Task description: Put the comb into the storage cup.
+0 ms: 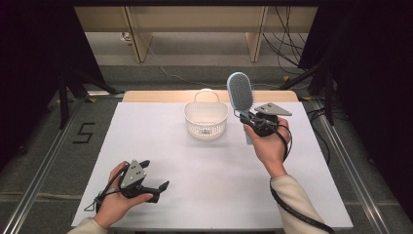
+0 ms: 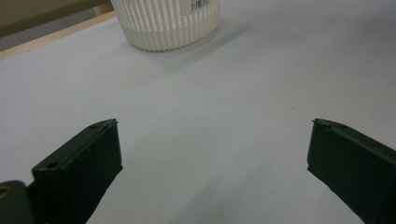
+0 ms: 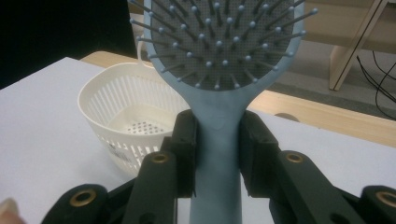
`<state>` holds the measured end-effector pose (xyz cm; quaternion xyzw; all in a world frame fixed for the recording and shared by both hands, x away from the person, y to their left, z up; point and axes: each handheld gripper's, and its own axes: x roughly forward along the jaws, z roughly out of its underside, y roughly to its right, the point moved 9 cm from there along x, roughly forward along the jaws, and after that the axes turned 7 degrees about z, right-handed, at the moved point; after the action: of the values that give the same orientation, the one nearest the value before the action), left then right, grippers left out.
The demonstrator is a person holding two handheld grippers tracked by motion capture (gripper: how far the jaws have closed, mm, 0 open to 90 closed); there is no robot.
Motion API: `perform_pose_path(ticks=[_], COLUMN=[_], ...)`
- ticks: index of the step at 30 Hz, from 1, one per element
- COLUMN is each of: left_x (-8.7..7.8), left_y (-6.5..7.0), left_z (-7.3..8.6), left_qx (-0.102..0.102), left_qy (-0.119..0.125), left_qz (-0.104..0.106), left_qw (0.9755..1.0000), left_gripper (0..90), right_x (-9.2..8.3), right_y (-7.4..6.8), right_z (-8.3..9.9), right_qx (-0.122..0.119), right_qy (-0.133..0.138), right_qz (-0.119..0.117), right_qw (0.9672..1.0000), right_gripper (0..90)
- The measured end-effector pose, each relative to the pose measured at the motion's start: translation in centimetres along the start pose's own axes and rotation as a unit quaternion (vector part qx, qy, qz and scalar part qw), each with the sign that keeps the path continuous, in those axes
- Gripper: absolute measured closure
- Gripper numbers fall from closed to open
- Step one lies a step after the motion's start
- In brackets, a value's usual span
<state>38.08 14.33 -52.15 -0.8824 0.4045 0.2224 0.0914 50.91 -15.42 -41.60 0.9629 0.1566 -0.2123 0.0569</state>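
Note:
A light blue hairbrush [image 1: 240, 93] with a grey bristle pad stands upright in the air, right of a white slotted basket [image 1: 206, 119]. My right gripper [image 1: 249, 117] is shut on the brush's handle [image 3: 217, 135], the jaws pressing it from both sides, bristles facing the camera. The basket [image 3: 126, 122] is empty inside and sits just beyond and left of the brush. My left gripper [image 1: 155, 181] rests low at the table's near left, open, with nothing between its jaws. In the left gripper view the basket [image 2: 166, 23] stands ahead at the top.
A white sheet [image 1: 160, 151] covers the table, with a wooden edge [image 1: 160, 96] at the back. Dark curtains, cables and wooden legs lie beyond the table. Open white surface stretches between the two hands.

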Motion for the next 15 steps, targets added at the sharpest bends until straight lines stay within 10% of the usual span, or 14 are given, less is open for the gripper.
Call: perform_pose_path(ticks=[15], left_x=[0.00], left_y=[0.01], left_z=[-0.06], left_qx=[0.001], left_qy=[0.002], left_qz=[-0.001], left_qw=[1.0000], left_gripper=[2.4], right_x=[0.19], right_y=[-0.21], right_z=[-0.53], right_qx=[0.003], right_qy=[0.006], right_qz=[-0.002], right_qw=[1.0000], right_gripper=[70.5])
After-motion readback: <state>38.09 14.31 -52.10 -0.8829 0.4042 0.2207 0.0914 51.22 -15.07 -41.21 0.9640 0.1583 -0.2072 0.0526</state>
